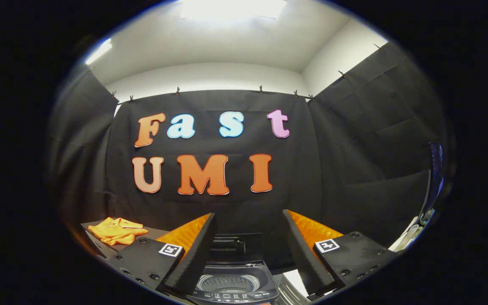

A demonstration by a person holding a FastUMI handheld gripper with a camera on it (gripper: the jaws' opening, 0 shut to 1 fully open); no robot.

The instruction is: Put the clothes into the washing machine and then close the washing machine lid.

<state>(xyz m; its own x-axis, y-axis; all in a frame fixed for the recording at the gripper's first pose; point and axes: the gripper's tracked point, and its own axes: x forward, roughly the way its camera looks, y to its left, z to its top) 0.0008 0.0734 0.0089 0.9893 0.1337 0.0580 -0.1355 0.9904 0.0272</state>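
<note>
A small dark washing machine (232,288) stands below and between the fingers, its lid (235,245) raised upright at the back and its perforated drum (227,281) showing. An orange garment (117,231) lies crumpled on a dark table (155,232), off to the left beyond the left finger. My gripper (250,250) hangs above the machine, open, with nothing between its fingers.
Black cloth walls close the booth behind and on both sides. Pale objects (409,237) lie at the far right, beside a dark blue upright thing (434,178). A light striped object (290,288) sits just right of the machine.
</note>
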